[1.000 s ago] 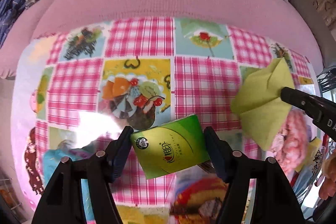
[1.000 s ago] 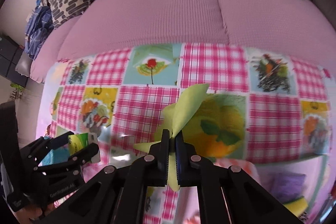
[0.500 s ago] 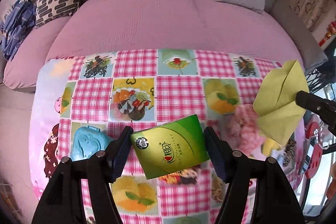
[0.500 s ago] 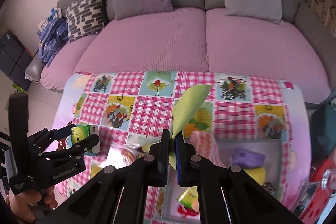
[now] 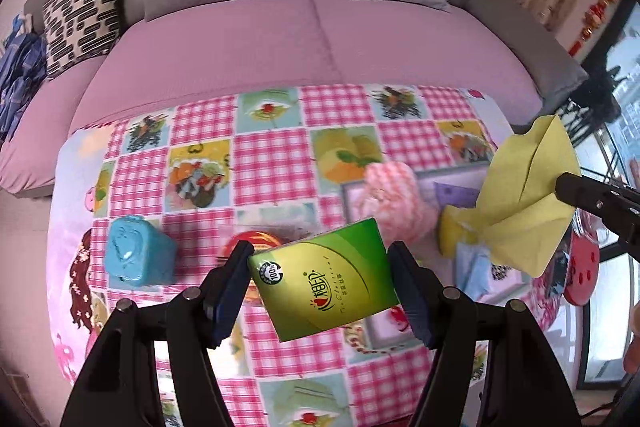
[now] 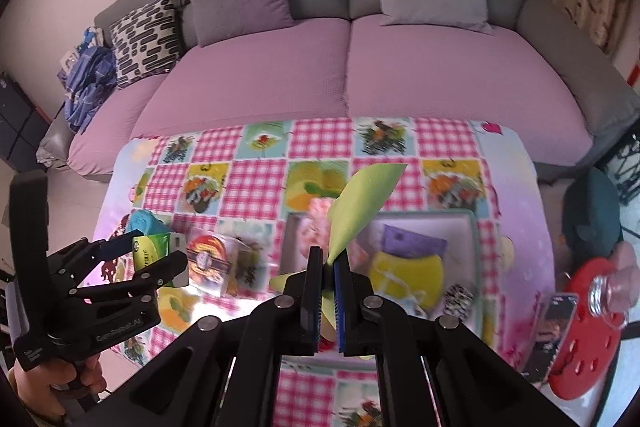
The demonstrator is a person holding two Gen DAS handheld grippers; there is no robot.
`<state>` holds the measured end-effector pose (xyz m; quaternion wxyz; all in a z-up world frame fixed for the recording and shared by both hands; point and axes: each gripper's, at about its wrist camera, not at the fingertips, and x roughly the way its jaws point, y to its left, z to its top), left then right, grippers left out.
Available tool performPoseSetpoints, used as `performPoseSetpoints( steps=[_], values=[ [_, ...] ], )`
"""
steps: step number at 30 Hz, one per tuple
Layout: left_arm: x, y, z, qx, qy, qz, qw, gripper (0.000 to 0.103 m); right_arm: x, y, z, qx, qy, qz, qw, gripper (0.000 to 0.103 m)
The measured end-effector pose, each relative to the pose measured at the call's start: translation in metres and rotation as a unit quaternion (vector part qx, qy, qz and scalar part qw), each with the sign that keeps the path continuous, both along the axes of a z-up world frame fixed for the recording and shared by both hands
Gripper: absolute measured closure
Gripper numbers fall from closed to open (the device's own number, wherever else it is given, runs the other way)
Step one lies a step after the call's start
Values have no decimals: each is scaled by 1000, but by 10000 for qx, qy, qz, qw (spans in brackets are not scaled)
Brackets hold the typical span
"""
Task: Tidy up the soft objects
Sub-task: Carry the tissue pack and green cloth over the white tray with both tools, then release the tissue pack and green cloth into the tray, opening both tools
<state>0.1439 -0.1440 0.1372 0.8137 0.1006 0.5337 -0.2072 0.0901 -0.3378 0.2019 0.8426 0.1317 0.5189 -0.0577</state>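
Pink sofa (image 6: 280, 75) with grey cushions: beyond both tools, behind the worktop.

Worktop (image 5: 272, 163) with pink checked, picture-printed cover: below and ahead of both tools, neither tool touching it.

Grey tray (image 6: 472, 223) on worktop: below right tool, slightly to its right. Contents: purple cloth (image 6: 412, 245), yellow soft item (image 6: 408, 269), pink checked cloth (image 5: 394, 195) lying over the tray's left edge.

Left tool (image 5: 320, 279): raised above worktop, pointing steeply down. Fingers (image 5: 230, 289) set well apart and pressing on both sides of green tissue pack (image 5: 324, 283). Pack tilted, printed face toward camera, clear of worktop. Hand (image 6: 52, 391) of a person gripping the handle, seen in right wrist view at lower left.

Right tool (image 6: 327, 291): raised above tray, fingers pressed together, pinching yellow-green cloth (image 6: 360, 207). Cloth folded, rising ahead of fingertips to a point; short corner also sticking out at left of the fingers. In left wrist view, same cloth (image 5: 524, 199) hanging free to the right of left tool, clamped at one edge.

Blue moulded container (image 5: 138, 251): on worktop, left of left tool.

Round red-lidded box (image 6: 206, 255): on worktop, between the two tools, nearer left tool; blurred.

Red perforated disc (image 6: 580, 339): right of right tool, off the worktop's edge; what it rests on cannot be told.
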Motion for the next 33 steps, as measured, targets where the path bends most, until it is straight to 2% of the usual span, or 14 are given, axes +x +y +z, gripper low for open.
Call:
performPoseSetpoints(
  steps=[5,12,23,33],
  values=[
    [-16,-27,-18,31,167,-216,9996,33,-16,-24,-15,76,140,-198,9997,98],
    [-27,-61,-59,160,484,-475,9976,33,-26,-55,-55,239,472,-446,9976,98],
    [-20,-95,-127,392,937,-679,9925,33,-9,-75,-122,377,990,-464,9933,97],
    [-9,-108,-170,468,1247,-732,9884,33,8,-81,-166,438,1313,-453,9893,97]
  ],
)
